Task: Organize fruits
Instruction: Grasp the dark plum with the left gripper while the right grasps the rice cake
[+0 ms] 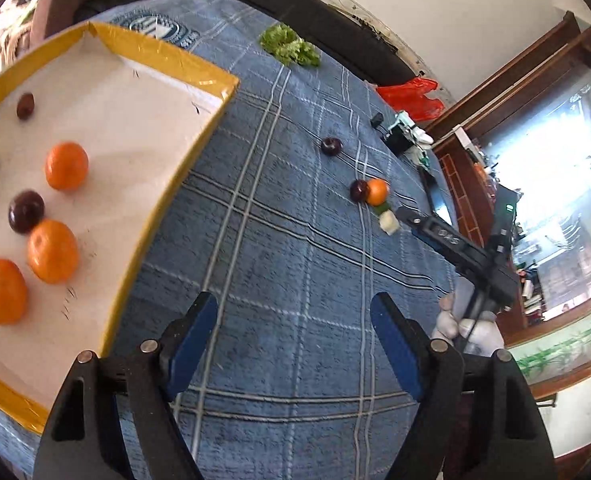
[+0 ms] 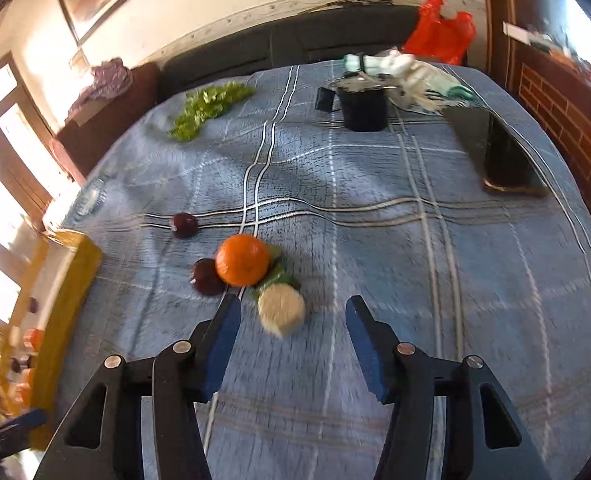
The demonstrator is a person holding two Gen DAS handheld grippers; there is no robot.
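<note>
A yellow-rimmed white tray (image 1: 199,136) at the left holds three oranges (image 1: 66,165), two dark plums (image 1: 26,211) and a pale chunk. On the blue plaid cloth lie an orange (image 2: 242,260), two plums (image 2: 208,277) (image 2: 185,225) and a pale round piece with a green leaf (image 2: 281,310). My right gripper (image 2: 293,312) is open, empty, low over the cloth with the pale piece just ahead between its fingers. My left gripper (image 1: 295,308) is open and empty beside the tray's right edge. The right gripper also shows in the left wrist view (image 1: 447,236).
Lettuce (image 2: 207,106) lies at the far side of the cloth. A black pot (image 2: 364,106), a small black box (image 2: 324,99), white-green bags (image 2: 415,76), a red bag (image 2: 441,32) and a dark tray (image 2: 503,152) sit at the far right. A brick wall borders the right.
</note>
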